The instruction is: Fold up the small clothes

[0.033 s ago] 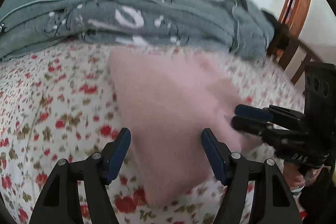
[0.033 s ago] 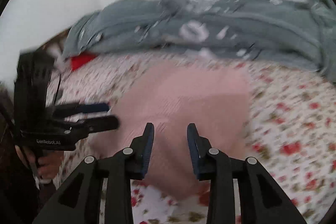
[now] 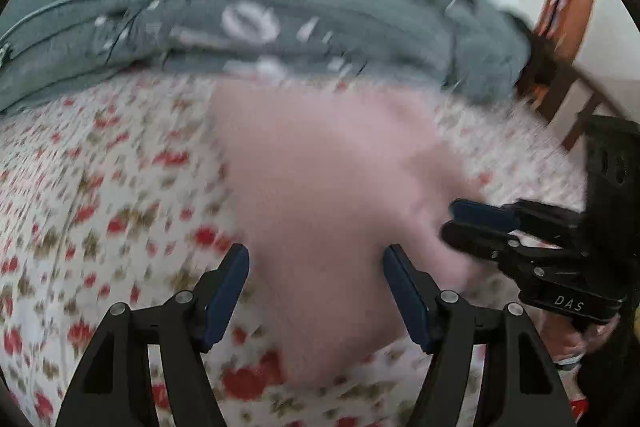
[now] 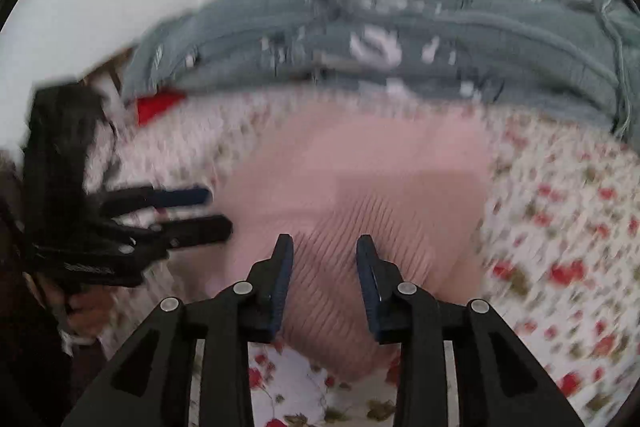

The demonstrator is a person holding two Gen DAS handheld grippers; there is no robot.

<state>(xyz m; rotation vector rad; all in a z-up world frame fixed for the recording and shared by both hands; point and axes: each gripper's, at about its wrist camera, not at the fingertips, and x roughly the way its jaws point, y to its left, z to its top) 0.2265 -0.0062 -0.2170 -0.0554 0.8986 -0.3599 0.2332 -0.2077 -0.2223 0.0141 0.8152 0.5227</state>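
Softly ribbed, the pink knit garment (image 4: 360, 203) lies folded on the floral bedsheet (image 4: 560, 247), before a rumpled grey hoodie (image 4: 440, 39); left gripper (image 3: 316, 267) and right gripper (image 4: 324, 259) hover above it, jaws released, empty.

The small folded garment (image 3: 320, 195) is laid on the bed (image 3: 100, 211). Behind the garment, a hooded sweatshirt (image 3: 280, 27) is spread across the bed's far edge. A wooden chair (image 3: 568, 11) is seen right of the sweatshirt, beyond the bed.
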